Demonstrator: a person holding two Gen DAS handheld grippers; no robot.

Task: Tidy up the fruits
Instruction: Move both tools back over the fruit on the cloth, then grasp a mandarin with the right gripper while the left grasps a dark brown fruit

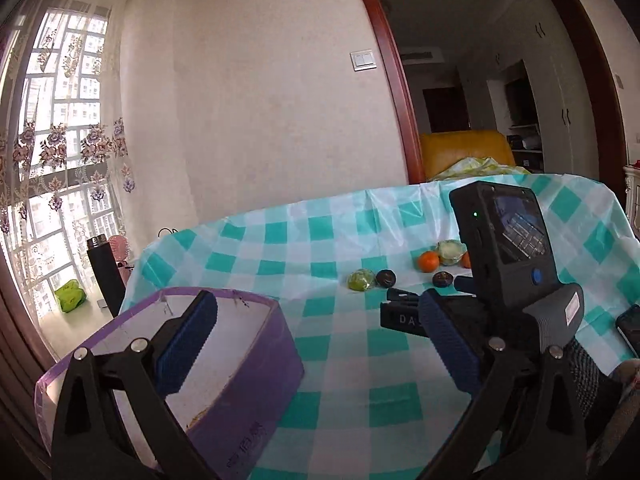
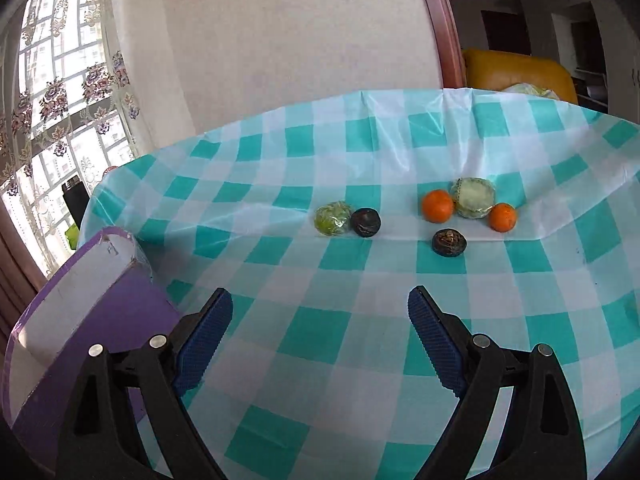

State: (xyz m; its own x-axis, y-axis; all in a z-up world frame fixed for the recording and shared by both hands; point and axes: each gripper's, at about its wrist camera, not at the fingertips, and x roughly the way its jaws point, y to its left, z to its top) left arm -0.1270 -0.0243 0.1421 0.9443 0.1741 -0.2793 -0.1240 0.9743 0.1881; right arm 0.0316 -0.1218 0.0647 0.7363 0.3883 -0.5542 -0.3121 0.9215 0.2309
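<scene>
Fruits lie ahead of the right gripper [image 2: 320,344], whose empty jaws are spread wide, up across the checked tablecloth [image 2: 360,380] in the middle of the frame, with the purple box [image 2: 100,312] at lower left. I count six: two oranges [image 2: 438,205], two dark fruits [image 2: 365,222], two wrapped greenish ones [image 2: 331,218]. The left gripper [image 1: 316,352], also agape and empty, sits over the box, so the right looks nearer.
</scene>
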